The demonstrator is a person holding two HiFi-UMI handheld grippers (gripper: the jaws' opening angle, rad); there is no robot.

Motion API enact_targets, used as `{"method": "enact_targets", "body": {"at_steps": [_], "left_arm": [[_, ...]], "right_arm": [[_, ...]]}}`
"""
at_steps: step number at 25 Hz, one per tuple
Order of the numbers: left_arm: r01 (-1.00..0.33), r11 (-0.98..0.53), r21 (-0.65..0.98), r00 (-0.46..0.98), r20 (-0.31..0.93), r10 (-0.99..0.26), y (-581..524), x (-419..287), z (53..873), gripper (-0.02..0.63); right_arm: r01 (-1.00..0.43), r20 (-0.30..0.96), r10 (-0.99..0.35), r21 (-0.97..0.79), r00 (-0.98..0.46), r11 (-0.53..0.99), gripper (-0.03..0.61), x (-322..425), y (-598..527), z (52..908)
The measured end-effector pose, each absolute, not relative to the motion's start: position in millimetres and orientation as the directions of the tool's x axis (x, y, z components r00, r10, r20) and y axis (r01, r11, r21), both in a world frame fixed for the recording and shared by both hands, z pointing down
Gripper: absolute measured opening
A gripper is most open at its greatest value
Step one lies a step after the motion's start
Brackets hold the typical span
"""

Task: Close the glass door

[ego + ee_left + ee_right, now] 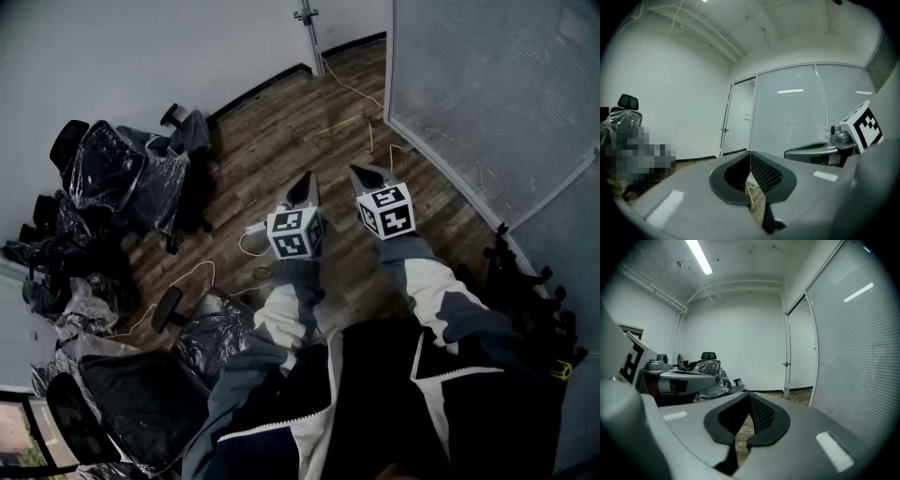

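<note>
The glass door [314, 42] stands open at the far end of the room, a slim metal-framed leaf with a handle [305, 14], left of the frosted glass partition [487, 103]. In the left gripper view the door [739, 117] is well ahead, and the right gripper view shows its frame [787, 357] beside the partition. My left gripper [307, 178] [750, 157] and right gripper [361, 172] [749, 395] are held side by side over the wood floor. Both are far short of the door, shut and holding nothing.
Several office chairs wrapped in black plastic [122, 178] crowd the left side. Thin cables [352, 122] trail over the wood floor toward the door. Dark stand legs [525, 291] sit by the partition at the right.
</note>
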State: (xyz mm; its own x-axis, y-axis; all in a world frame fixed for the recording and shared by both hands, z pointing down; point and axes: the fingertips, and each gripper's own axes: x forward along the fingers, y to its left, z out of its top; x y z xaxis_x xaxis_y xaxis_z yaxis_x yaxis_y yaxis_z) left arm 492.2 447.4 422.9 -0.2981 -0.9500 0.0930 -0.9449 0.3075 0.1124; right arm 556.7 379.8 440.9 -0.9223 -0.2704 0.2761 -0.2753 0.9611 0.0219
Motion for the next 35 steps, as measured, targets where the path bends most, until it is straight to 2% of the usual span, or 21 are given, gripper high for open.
{"method": "enact_targets", "body": {"at_steps": [15,35], "left_arm": [[-0.946,0.310,0.096,-0.303,0.078,-0.950,471.8,488.9,417.7,0.005],[-0.920,0.365,0.143,-0.355,0.088,-0.931,484.6,449.6,435.7,0.000]], "right_arm": [[-0.185,0.248,-0.171,-0.034,-0.954,0.982,0.006,533.3,418.9,440.3],[-0.123,0.296,-0.124,0.024,-0.947,0.992,0.008,491.8,432.3,452.6]]}}
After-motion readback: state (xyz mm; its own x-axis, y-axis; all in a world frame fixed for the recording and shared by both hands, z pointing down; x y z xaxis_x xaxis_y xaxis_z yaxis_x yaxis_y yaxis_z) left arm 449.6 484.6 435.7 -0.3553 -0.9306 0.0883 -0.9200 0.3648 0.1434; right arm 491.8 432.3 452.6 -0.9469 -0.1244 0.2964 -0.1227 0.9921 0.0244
